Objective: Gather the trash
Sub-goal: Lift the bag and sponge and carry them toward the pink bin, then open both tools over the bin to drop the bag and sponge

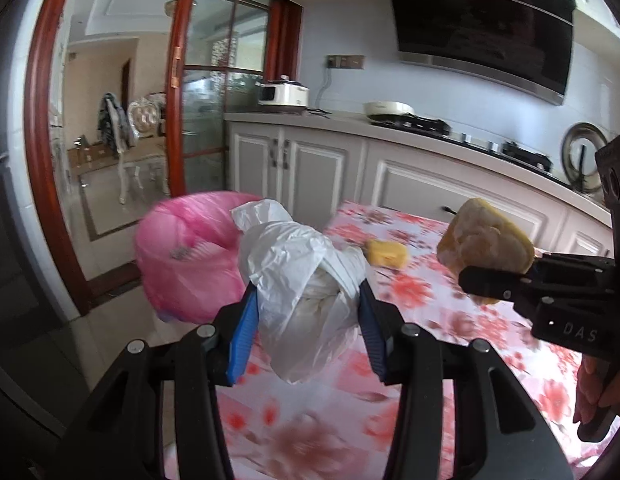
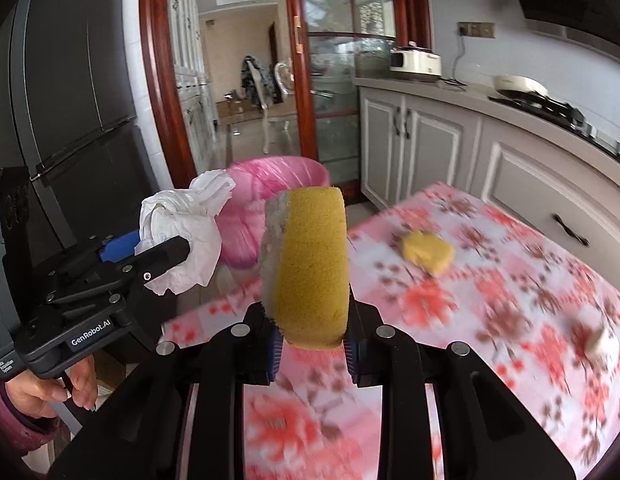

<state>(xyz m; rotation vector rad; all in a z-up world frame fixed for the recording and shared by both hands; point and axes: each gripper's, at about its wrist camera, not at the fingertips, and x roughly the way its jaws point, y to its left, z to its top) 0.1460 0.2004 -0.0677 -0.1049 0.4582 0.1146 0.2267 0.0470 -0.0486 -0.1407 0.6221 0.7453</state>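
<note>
Both grippers are matte black plastic linkage frames with round silver screw heads at the pivots. The left gripper (image 2: 166,254) carries a white "GenRobot.AI" label; the right gripper (image 1: 475,280) shows "DAS" lettering. Fingers (image 1: 242,336) have ribbed blue pads. The left hand (image 2: 50,390) shows bare skin and a maroon sleeve.

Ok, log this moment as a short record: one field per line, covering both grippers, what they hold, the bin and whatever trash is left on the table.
left gripper: shut on the white plastic bag, held in the air
right gripper: shut on the yellow sponge, held upright above the table
bin: pink-lined, on the floor past the table's far edge
table: covered with a pink floral cloth
left on table: small yellow sponge piece; small white scrap near the right edge, too blurred to identify
</note>
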